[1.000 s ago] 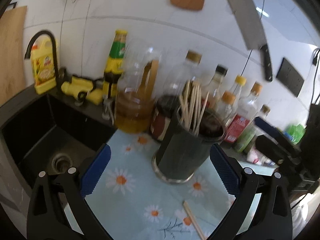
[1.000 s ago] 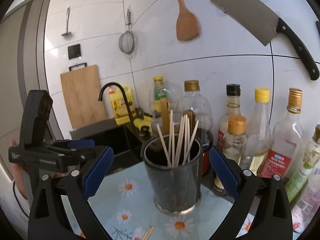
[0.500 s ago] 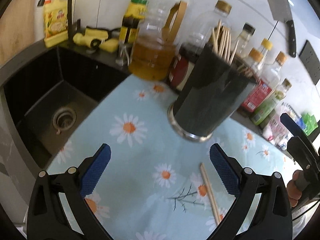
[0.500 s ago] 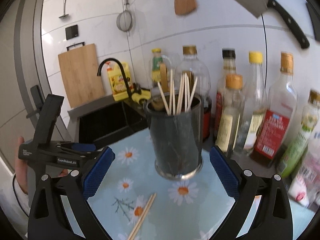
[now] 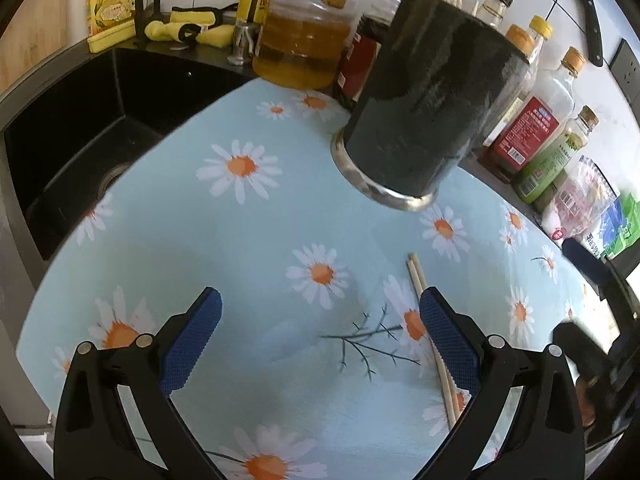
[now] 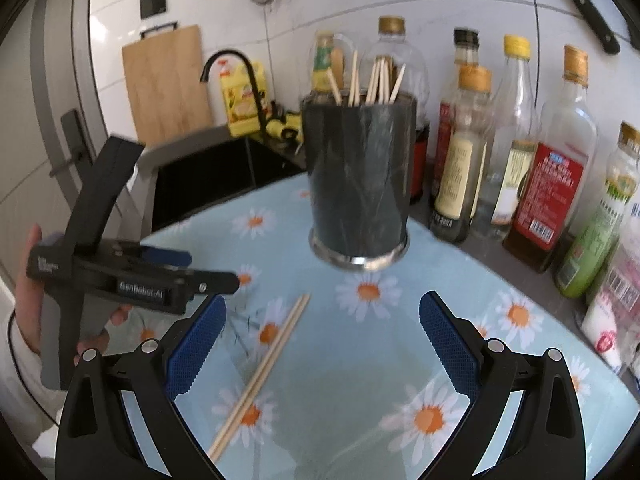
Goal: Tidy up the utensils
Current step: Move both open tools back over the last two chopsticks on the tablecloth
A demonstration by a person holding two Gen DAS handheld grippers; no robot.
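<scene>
Between the left gripper's [image 5: 320, 332] blue fingers [image 5: 192, 336], spread wide and empty, lies only the daisy cloth [image 5: 224, 232] that covers the surface; a pair of chopsticks [image 5: 430, 332] rests flat on it, running under the right-hand finger. The right gripper [image 6: 322, 336] is likewise released and holds nothing, with the same pair just beside its left finger, slanting toward the holder [image 6: 358, 192]. That dark holder stands upright near the back of the cloth, more chopsticks [image 6: 376, 80] sticking out of its top. Behind and beside it stand bottles [image 6: 544, 172]; the sink [image 5: 76, 140] lies to the left. A hand [image 6: 28, 292] grips the left tool in the right view
</scene>
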